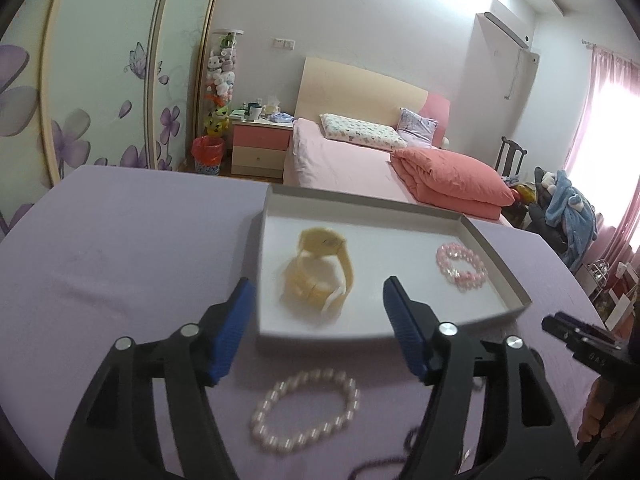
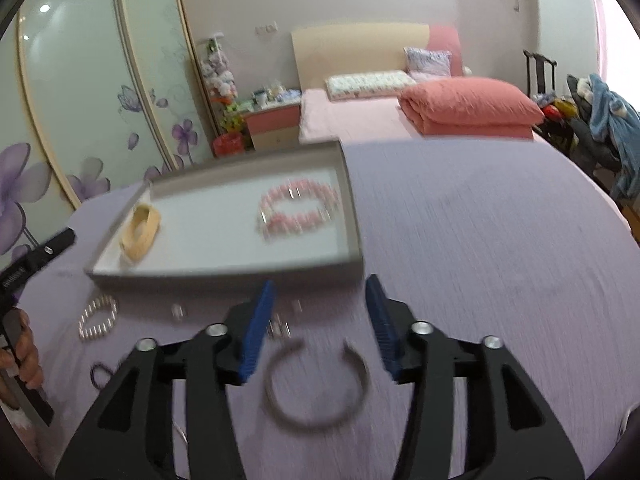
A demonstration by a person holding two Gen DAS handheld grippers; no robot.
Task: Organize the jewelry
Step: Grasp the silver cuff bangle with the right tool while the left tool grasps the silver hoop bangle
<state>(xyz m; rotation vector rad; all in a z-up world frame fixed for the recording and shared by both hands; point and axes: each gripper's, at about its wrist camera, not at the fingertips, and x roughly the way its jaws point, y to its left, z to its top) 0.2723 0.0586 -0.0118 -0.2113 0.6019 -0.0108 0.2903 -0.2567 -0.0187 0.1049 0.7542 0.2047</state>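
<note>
Shallow grey cardboard tray (image 1: 496,256) on lilac tablecloth (image 1: 132,240) holds 2 pieces: 1 yellow plastic wristwatch (image 1: 320,268), 1 pink bead bracelet (image 1: 462,266). Outside tray: 1 white pearl bracelet (image 1: 304,412), 1 open silver metal bangle (image 2: 316,384). Left gripper (image 1: 316,300) spread, empty. Right gripper (image 2: 320,296) spread, empty, above bangle.

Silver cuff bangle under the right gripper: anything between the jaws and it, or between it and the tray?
Nothing visible. The right gripper is open with the silver cuff bangle bare on the purple cloth below. Only the tray near wall lies on the way in.
</note>
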